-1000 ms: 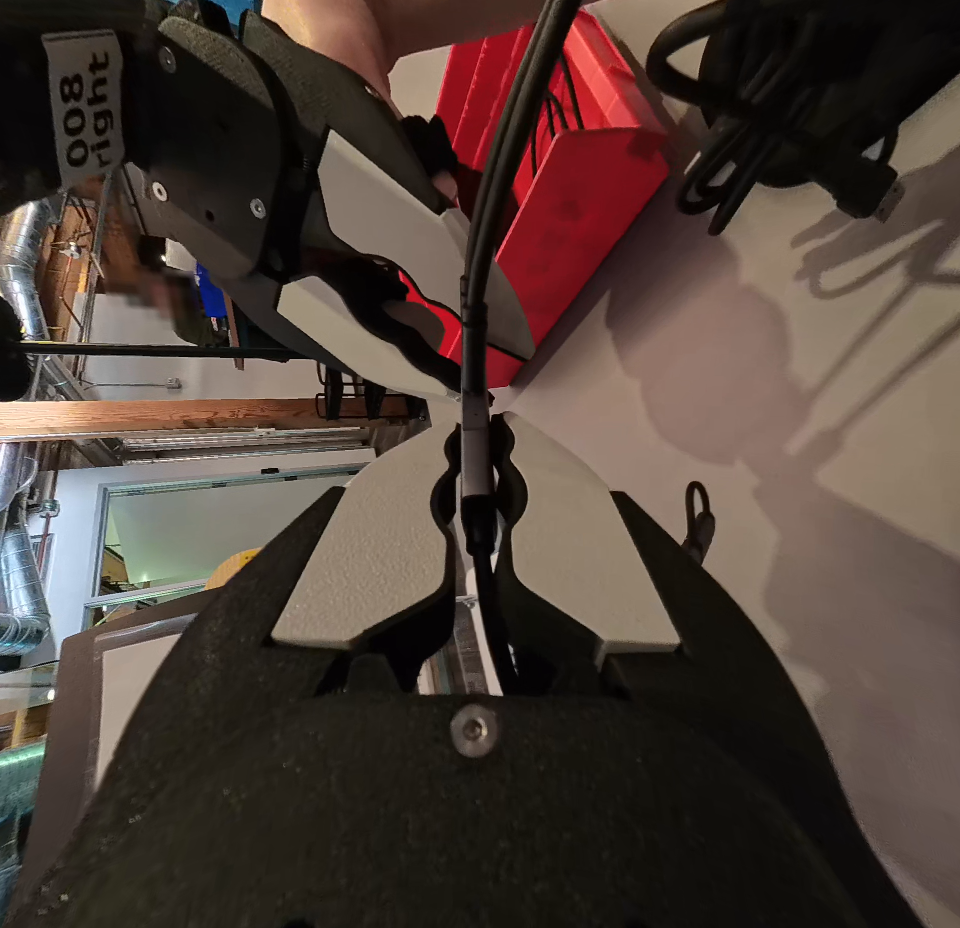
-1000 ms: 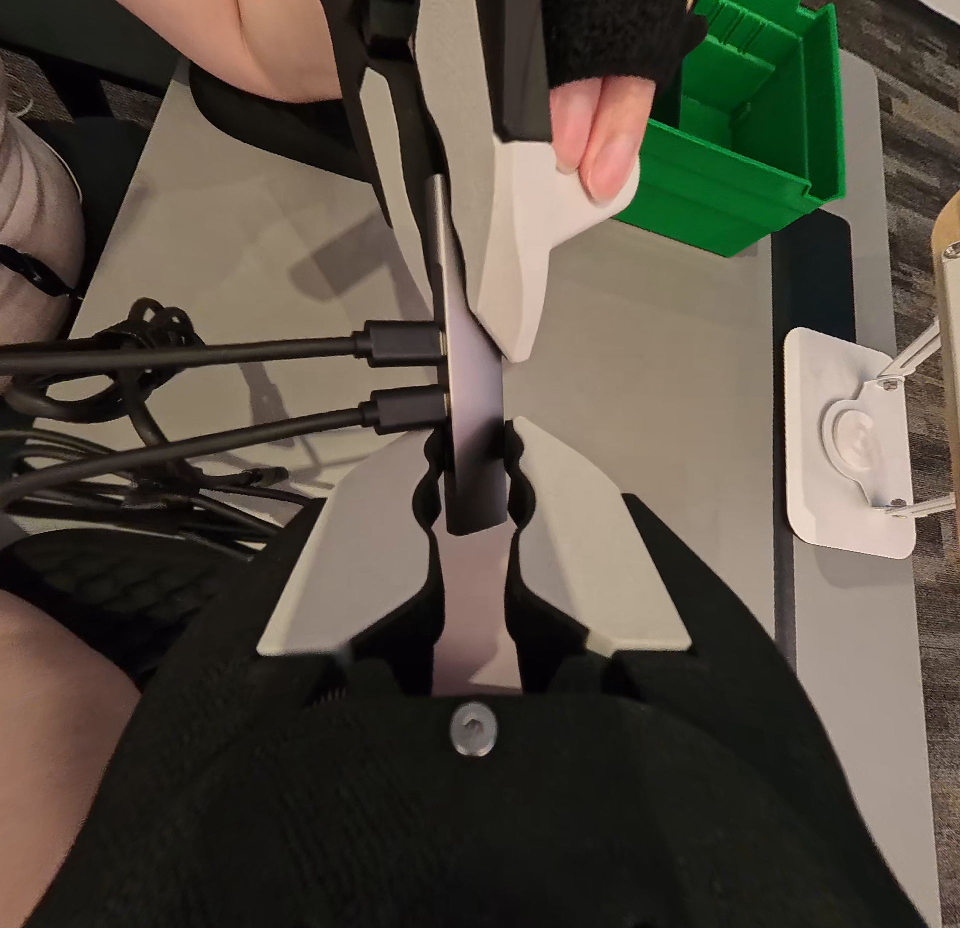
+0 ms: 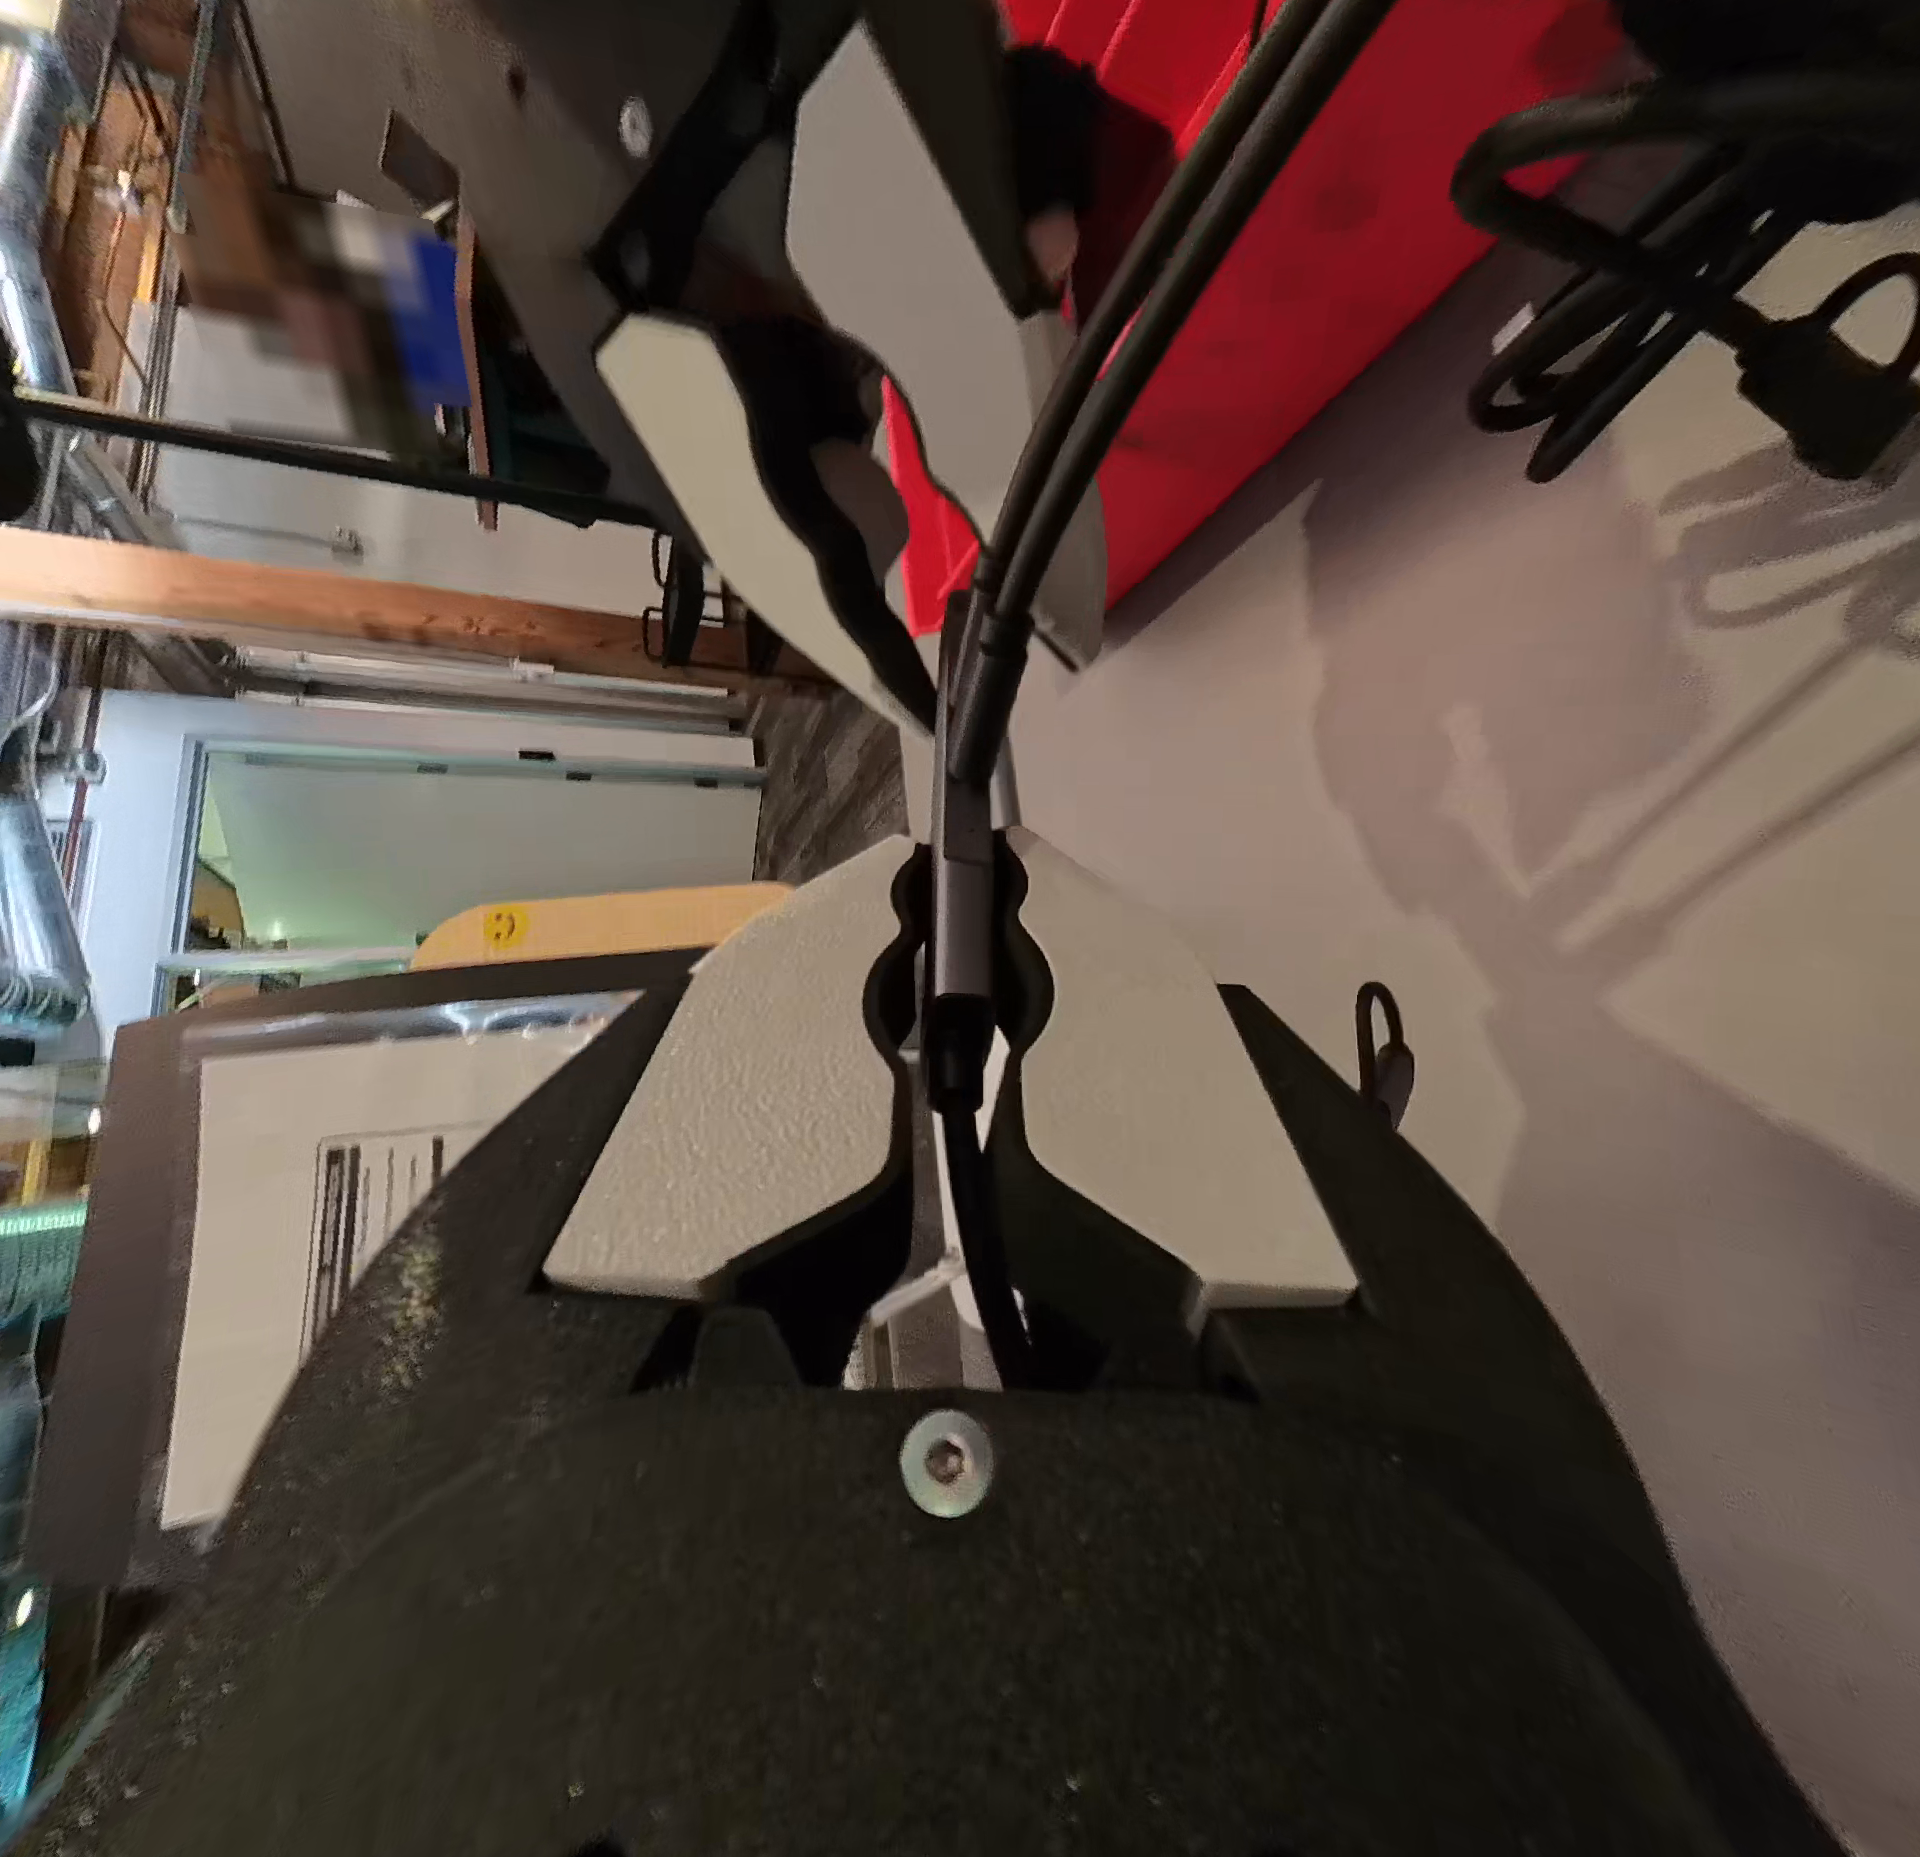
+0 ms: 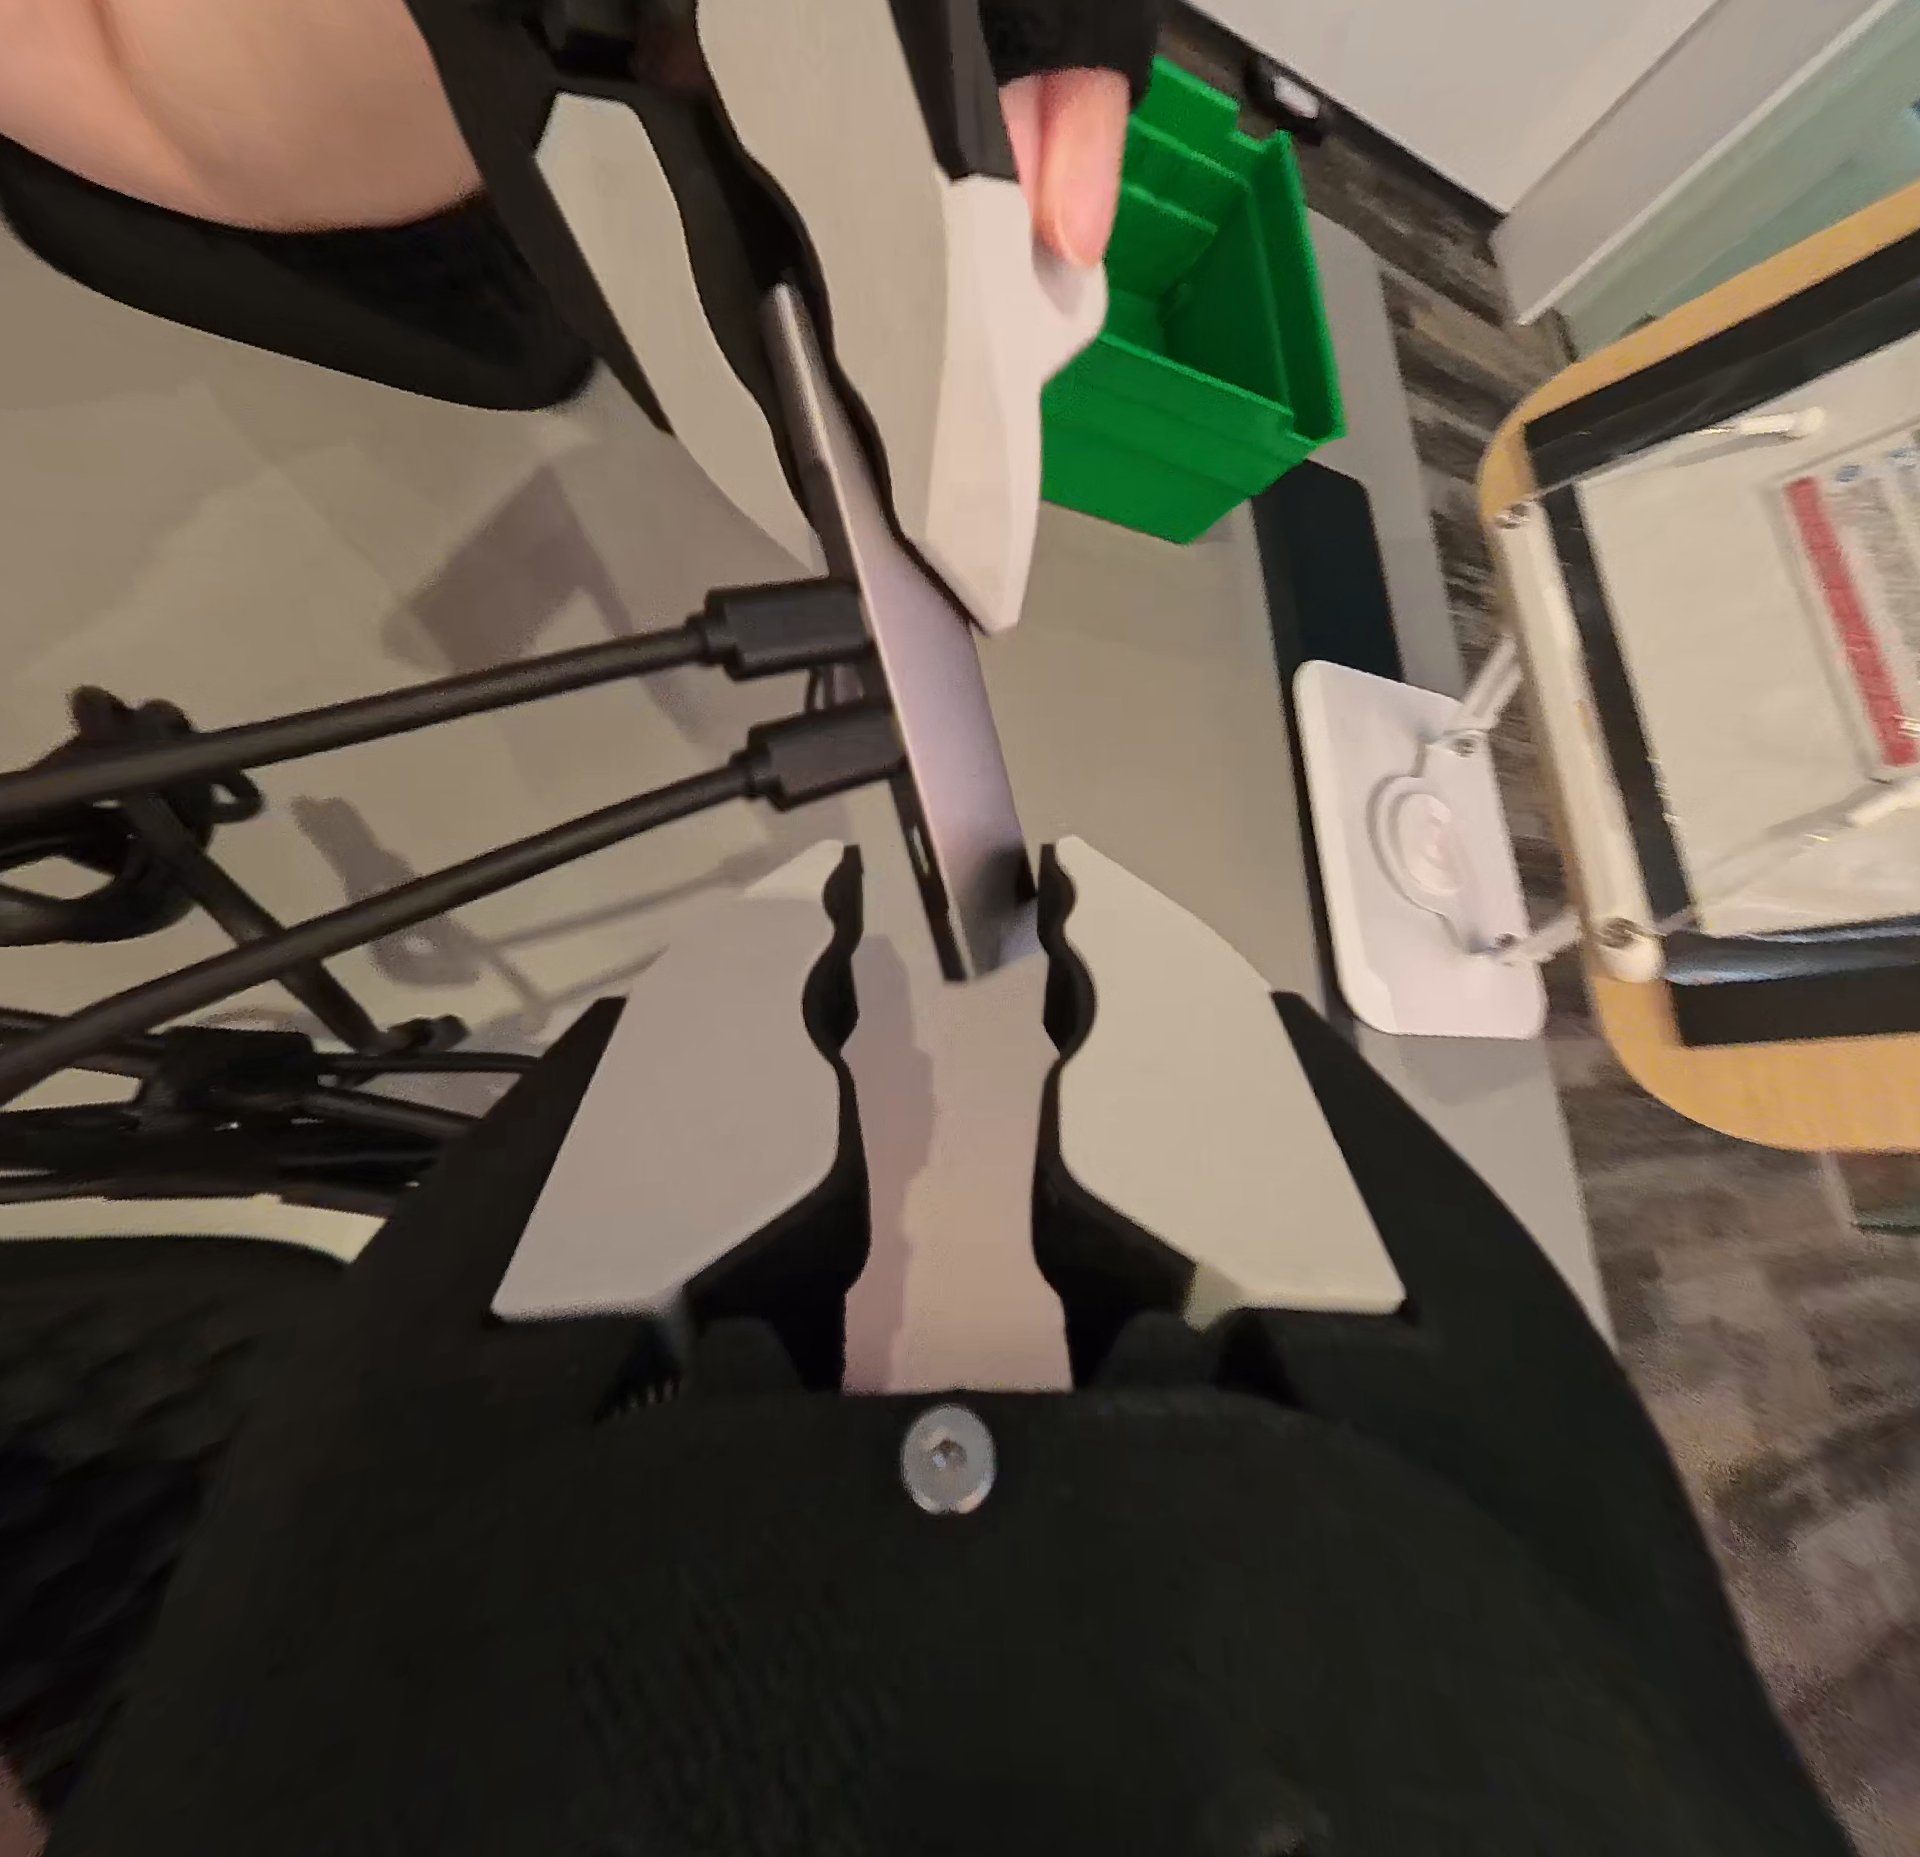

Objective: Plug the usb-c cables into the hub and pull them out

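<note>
In the left wrist view the left gripper (image 3: 961, 960) is clamped on the hub (image 3: 961, 872), seen edge-on; a red bin (image 3: 1299, 301) stands beyond on the table (image 3: 1455, 872). Only the right wrist view shows the right gripper (image 4: 951, 934) with fingers apart around the hub's lower end, two usb-c cables (image 4: 800, 685) plugged into its side, and a green bin (image 4: 1195, 373) farther off.

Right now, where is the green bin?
In the right wrist view the green bin sits on the grey table, upper right of centre, just behind the left gripper that holds the hub.
</note>
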`<state>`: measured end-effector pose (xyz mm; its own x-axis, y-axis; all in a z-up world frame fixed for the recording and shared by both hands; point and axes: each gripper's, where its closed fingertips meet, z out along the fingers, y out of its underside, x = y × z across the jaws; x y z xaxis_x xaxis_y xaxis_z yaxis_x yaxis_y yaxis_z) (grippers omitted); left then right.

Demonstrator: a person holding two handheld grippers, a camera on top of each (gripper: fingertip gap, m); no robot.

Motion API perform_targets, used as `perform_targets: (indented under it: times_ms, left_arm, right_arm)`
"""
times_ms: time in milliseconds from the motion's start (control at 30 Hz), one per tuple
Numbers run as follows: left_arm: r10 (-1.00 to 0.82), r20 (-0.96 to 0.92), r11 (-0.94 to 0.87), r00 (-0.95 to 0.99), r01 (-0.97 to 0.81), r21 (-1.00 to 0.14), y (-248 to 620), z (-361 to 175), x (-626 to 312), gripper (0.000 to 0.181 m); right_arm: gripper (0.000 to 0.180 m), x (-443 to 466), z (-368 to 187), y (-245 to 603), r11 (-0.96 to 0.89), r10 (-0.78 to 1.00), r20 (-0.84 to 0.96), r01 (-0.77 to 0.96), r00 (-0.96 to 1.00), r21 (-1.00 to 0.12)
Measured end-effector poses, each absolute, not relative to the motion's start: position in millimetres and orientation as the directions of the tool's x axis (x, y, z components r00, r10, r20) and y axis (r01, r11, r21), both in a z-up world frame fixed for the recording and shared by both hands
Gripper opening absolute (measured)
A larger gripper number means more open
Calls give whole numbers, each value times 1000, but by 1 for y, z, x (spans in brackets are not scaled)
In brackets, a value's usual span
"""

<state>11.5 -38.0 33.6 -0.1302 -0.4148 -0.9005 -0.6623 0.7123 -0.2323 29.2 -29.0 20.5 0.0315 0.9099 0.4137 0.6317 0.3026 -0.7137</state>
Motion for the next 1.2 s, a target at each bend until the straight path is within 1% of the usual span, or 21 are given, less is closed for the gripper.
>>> perform_targets:
  times_ms: [100, 200, 267, 300, 367, 433, 500, 667, 767, 867, 1033, 1167, 1200]
  left_arm:
    - [-410, -910, 667, -66, -702, -250, -23, 43, 0, 9]
    - [-383, -924, 595, 19, -760, -262, -3, 56, -18, 9]
    - [-354, -932, 542, 78, -795, -272, 11, 65, -31, 9]
    - [-328, -939, 518, 104, -812, -270, 18, 70, -38, 9]
    - [-266, -953, 467, 145, -845, -259, 29, 80, -51, 9]
    - [-219, -960, 431, 174, -865, -256, 36, 87, -61, 9]
    - [-178, -963, 410, 202, -875, -259, 40, 94, -67, 9]
    - [-108, -962, 395, 251, -877, -273, 42, 107, -73, 9]
    - [-86, -968, 393, 237, -885, -251, 41, 109, -73, 9]
    - [-70, -973, 389, 220, -892, -229, 41, 108, -71, 9]
    - [-44, -976, 382, 215, -899, -215, 38, 109, -66, 9]
    - [-29, -975, 385, 220, -898, -214, 36, 112, -65, 9]
    - [-20, -976, 383, 217, -900, -208, 36, 113, -65, 9]
  right_arm:
    - [39, 37, 39, -17, 324, 864, 489, 606, 125, -727]
    - [39, 52, 77, 2, 329, 761, 563, 558, 321, -762]
    - [38, 63, 115, 11, 333, 654, 570, 487, 498, -808]
    - [35, 64, 133, 9, 341, 624, 541, 427, 563, -838]
    - [30, 55, 163, -7, 360, 630, 449, 274, 634, -892]
    - [26, 37, 180, -23, 353, 670, 356, 142, 651, -925]
    - [25, 14, 180, -33, 320, 716, 295, 78, 633, -944]
    - [27, -24, 140, -11, 137, 735, 171, 104, 656, -985]
    - [27, -38, 124, -5, 97, 748, 152, 120, 646, -988]
    - [27, -39, 115, 3, 113, 705, 209, 184, 678, -976]
    - [27, -39, 117, 5, 177, 649, 281, 219, 707, -960]
    - [16, -37, 111, 9, 169, 617, 330, 290, 714, -942]
    - [17, -37, 111, 8, 168, 619, 327, 285, 714, -944]
